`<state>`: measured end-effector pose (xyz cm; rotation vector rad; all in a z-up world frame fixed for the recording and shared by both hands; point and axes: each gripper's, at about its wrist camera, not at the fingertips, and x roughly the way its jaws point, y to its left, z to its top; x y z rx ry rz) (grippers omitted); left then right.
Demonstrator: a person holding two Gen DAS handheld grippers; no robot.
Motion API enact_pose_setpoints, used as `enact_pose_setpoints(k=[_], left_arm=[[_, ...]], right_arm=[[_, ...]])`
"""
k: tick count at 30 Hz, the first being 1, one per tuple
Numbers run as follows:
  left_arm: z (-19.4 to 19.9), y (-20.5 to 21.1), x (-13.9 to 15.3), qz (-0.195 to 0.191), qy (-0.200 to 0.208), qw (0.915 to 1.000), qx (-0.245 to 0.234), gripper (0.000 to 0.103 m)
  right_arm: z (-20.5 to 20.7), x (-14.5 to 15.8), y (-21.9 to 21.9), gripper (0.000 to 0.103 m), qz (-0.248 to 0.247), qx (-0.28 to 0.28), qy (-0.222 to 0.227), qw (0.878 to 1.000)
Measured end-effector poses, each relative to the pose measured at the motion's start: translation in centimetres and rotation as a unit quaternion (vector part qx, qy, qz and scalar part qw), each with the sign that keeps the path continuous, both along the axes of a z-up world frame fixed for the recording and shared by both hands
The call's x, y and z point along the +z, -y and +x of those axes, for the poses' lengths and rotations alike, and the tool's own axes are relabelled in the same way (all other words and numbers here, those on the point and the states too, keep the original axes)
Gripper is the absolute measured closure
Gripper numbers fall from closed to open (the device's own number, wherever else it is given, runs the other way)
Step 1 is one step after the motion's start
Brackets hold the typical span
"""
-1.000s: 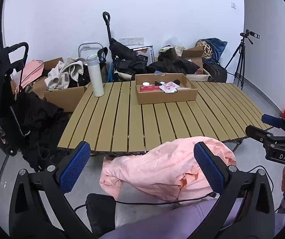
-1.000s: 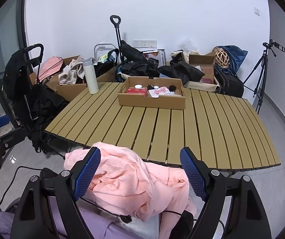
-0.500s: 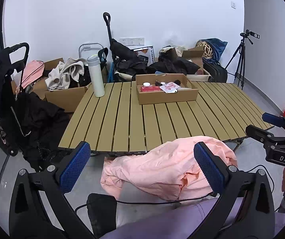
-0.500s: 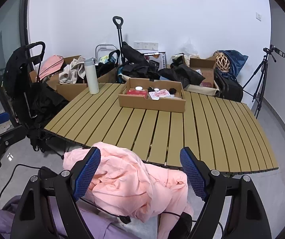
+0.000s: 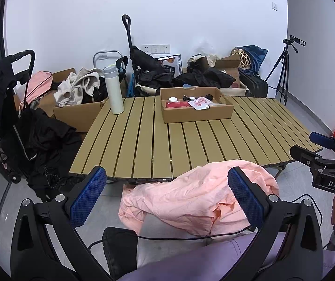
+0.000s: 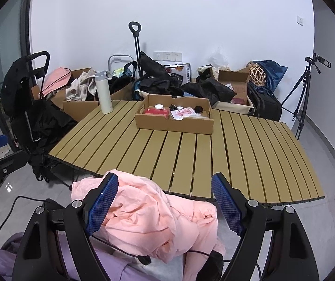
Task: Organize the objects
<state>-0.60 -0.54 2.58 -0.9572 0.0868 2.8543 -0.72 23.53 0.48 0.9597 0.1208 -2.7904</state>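
A crumpled pale pink fabric garment (image 5: 198, 201) lay on the person's lap, its upper edge just beside the near edge of the slatted tan tabletop (image 5: 191, 138), with a thin black cable (image 5: 191, 236) draped across its lower folds. The left gripper (image 5: 167, 196) hovered above it with its blue-padded fingers (image 5: 88, 196) spread wide and holding nothing; the right gripper (image 6: 165, 203) was likewise spread wide and empty over the same garment, and its black body, seen from the left wrist view, carried the white letters "DAS". On the far half of the tabletop sat a shallow brown cardboard tray (image 5: 198, 114) holding a red flat box (image 5: 178, 104), a pink-printed white packet (image 5: 200, 103) and small white round lids, whose print was too small to read. A tall white insulated bottle (image 5: 113, 90) stood upright near the far left corner. Against the wall behind were cardboard boxes of clothes, black bags and a black camera tripod (image 5: 282, 75). Compared with half a second before, both grippers and the garment sat in nearly the same places, only slightly shifted.
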Motion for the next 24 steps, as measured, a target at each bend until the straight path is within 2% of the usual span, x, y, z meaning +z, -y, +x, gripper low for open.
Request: enact_pose_setpoints(k=[24], left_arm=[[0.02,0.03,0.12,0.0,0.0,1.0,0.0,0.0]], right_arm=[[-0.28,-0.29,-0.22,0.018,0.0,-0.001,0.003,1.0]])
